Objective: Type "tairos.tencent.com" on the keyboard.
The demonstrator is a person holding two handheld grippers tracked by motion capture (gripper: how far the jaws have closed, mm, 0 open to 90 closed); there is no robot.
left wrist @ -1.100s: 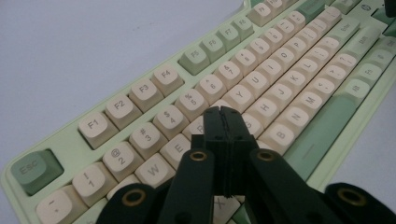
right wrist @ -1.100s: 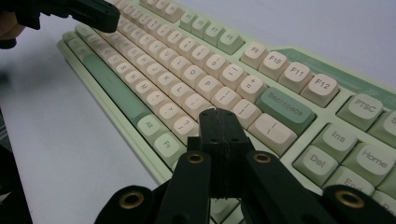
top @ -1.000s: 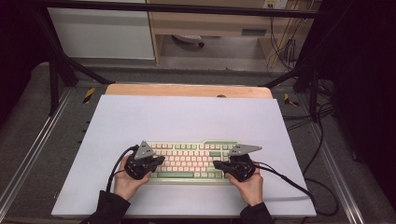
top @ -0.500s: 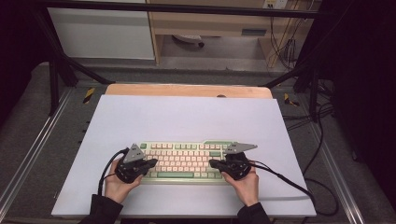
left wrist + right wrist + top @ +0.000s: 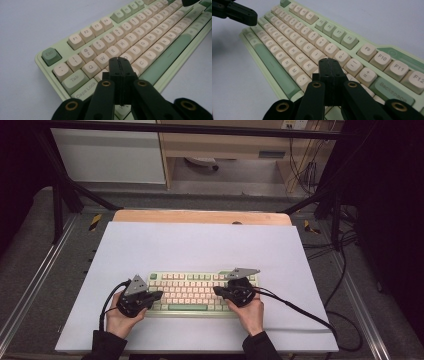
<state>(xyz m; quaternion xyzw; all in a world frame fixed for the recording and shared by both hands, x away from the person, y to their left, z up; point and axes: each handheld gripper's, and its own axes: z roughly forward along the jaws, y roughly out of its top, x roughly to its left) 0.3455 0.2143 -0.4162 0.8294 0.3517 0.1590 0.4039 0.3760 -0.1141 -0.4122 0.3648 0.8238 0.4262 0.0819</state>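
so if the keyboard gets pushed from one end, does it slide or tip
Probably slides: the keyboard lies low and flat on the smooth white mat, so tipping looks unlikely. It seems rigid. A push at one end may swing it round.
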